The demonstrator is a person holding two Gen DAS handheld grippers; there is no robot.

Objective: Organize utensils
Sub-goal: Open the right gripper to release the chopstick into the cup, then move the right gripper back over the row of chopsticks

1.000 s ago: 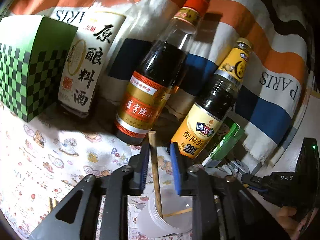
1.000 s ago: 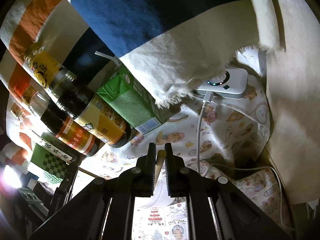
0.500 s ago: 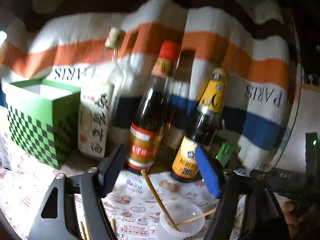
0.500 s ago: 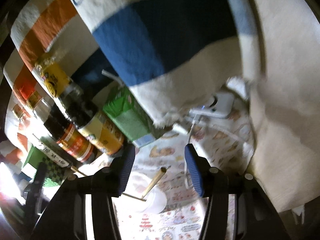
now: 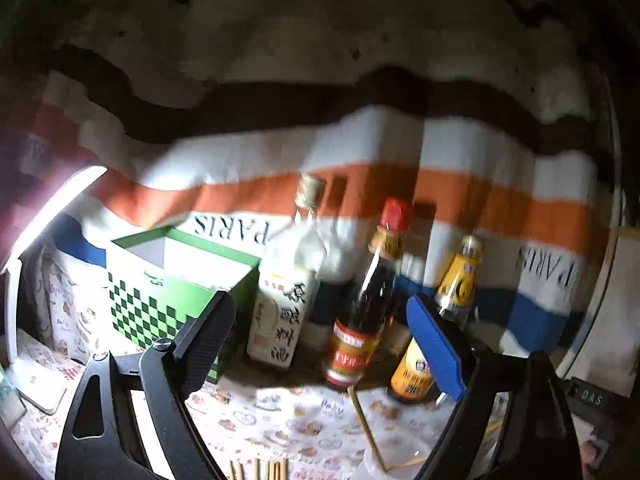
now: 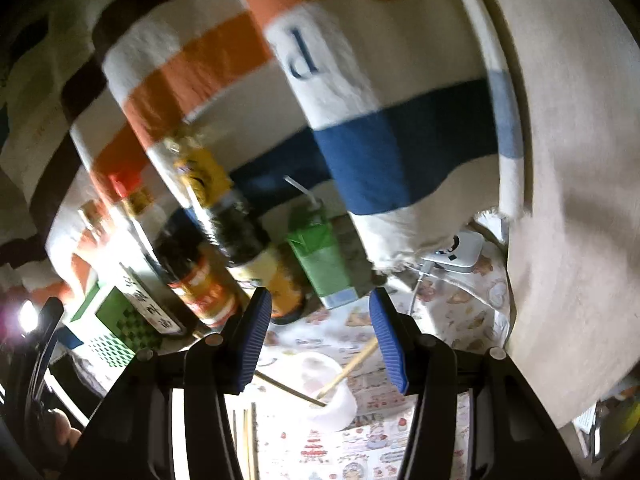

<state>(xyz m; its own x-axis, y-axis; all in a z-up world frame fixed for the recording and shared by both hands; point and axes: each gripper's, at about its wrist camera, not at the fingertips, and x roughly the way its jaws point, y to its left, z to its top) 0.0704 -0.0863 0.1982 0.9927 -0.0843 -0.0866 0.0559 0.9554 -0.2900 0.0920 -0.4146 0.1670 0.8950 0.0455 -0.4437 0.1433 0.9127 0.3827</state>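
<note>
Your left gripper has just been opening, nothing between; right gripper gapes empty, at 12 o'clock from the translucent round plastic cup holding slim wooden chopsticks.

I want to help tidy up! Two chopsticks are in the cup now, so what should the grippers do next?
Probably lower the left gripper toward the loose chopsticks lying on the tablecloth and pick one up. Both grippers are open with nothing between their fingers, the right gripper included, and the cup already holds two.
</note>
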